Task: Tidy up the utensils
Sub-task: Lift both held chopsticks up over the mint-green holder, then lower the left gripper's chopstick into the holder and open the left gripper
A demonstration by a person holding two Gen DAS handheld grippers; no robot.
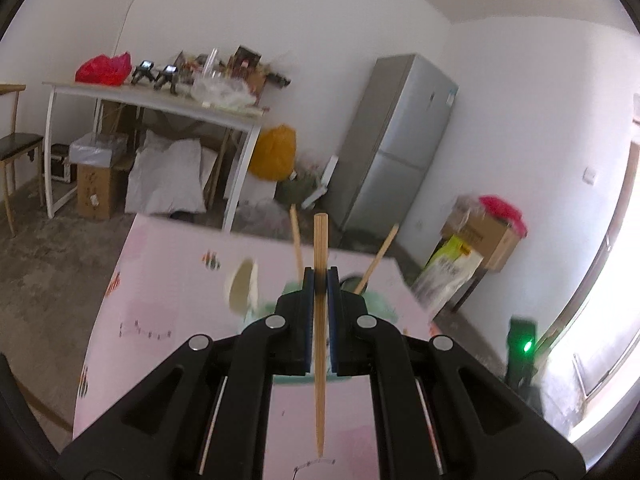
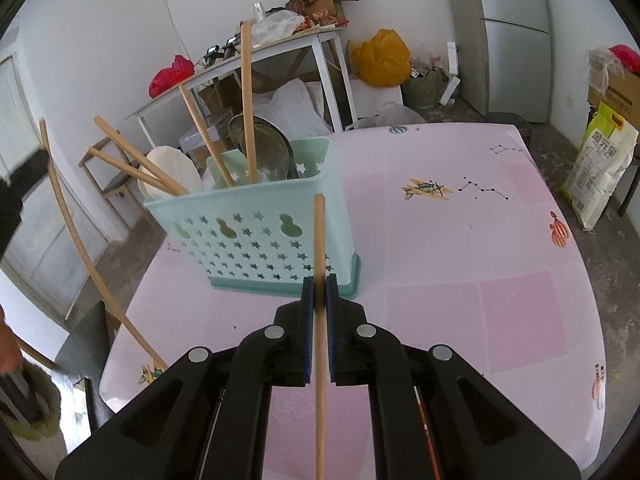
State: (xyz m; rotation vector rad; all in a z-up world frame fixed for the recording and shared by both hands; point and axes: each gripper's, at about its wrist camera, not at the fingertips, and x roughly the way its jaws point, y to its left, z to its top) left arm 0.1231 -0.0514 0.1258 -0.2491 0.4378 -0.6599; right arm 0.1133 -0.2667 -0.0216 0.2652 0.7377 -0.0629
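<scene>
a wooden chopstick [image 2: 319,264] is clamped between the pads of the right tool [image 2: 319,286], standing roughly along the tool's axis, with its upper end in front of the near wall of the mint-green utensil holder [image 2: 256,236]. a second chopstick [image 1: 320,280] is clamped the same way in the left tool [image 1: 320,280], its blunt end up and its pointed end hanging low over the pink counter [image 2: 460,280]. both tools are closed tight on their sticks.

the holder stands toward the far left part of the counter, well in from the edges. several chopsticks [image 2: 248,112] already lean in it, beside a pale spoon [image 2: 172,172] and a dark ladle [image 2: 268,148]. in the left view the holder is mostly hidden behind the tool, so how close that stick is to the opening cannot be told.

the step in hand is judged to be dropping the held sticks into the holder. it would be done well if each stick is raised until its lower tip is above the rim, tilted near upright, and aimed at the compartment where the other chopsticks stand. the grip should be released only once the tip is inside, so the stick is not bounced off the rim or the leaning handles.

a cluttered white table [image 2: 304,40] and a fridge [image 1: 400,140] are seen behind.
</scene>
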